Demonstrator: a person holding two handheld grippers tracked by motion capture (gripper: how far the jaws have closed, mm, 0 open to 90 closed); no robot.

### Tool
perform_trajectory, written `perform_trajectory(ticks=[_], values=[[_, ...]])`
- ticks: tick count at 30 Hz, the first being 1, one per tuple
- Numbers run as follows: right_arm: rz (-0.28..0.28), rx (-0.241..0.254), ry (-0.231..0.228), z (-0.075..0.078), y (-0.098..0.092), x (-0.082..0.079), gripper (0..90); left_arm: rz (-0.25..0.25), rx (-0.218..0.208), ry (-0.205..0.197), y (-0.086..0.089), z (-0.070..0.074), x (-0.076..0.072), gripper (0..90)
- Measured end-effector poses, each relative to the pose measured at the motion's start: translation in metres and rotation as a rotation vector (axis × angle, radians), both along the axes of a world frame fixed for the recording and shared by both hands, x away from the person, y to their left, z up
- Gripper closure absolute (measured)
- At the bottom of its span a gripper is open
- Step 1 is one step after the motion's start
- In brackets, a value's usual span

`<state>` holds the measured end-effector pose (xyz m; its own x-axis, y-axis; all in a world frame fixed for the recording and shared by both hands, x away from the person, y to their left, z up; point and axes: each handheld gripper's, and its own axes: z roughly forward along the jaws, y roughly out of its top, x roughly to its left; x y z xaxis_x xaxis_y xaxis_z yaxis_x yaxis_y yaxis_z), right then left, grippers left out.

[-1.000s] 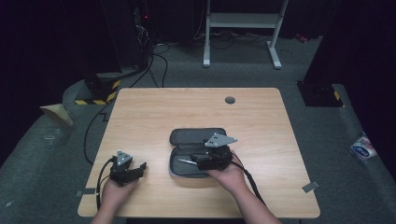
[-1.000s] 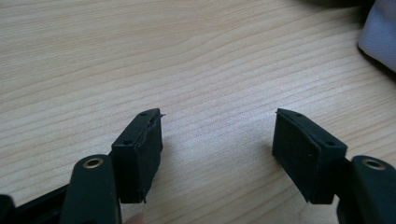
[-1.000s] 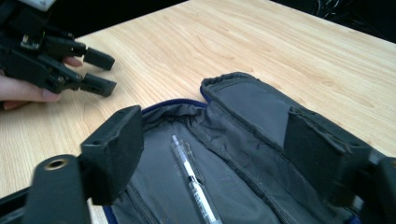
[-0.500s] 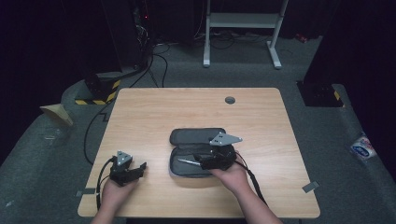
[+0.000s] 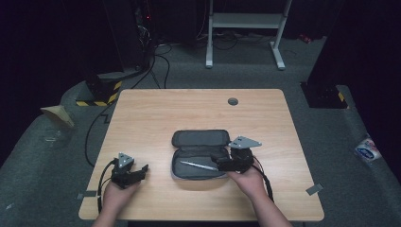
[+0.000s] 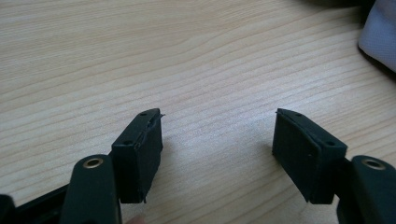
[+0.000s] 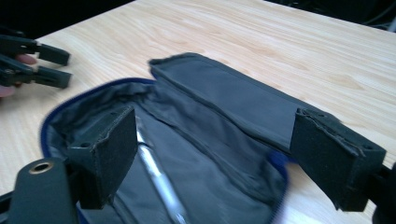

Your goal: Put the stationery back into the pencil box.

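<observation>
On the light wooden table [image 5: 156, 113], an open dark grey fabric zip case [image 5: 198, 153] holds a slim silver pen [image 5: 197, 165]. The right gripper [image 7: 212, 158] hangs over that case, jaws wide, the pen beneath them. Well left of the case, the left gripper [image 6: 217, 149] stands wide, empty. No writing is readable.

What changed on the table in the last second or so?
The right gripper slid a little toward the right end of the open pouch, its jaws open above the lining, gripping nothing. The pen lies inside as before, and the left gripper stays open over the bare table.
</observation>
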<state>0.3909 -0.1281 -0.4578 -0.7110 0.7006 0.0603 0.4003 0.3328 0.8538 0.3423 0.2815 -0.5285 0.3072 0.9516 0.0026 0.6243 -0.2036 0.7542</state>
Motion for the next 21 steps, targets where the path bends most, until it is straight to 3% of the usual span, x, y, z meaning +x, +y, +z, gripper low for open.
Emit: perform_trajectory(ticks=[21], values=[[-0.224,-0.024,-0.004,-0.023,-0.085,-0.005,14.9,0.002,0.000,-0.001,0.000,0.000,0.000,33.3]])
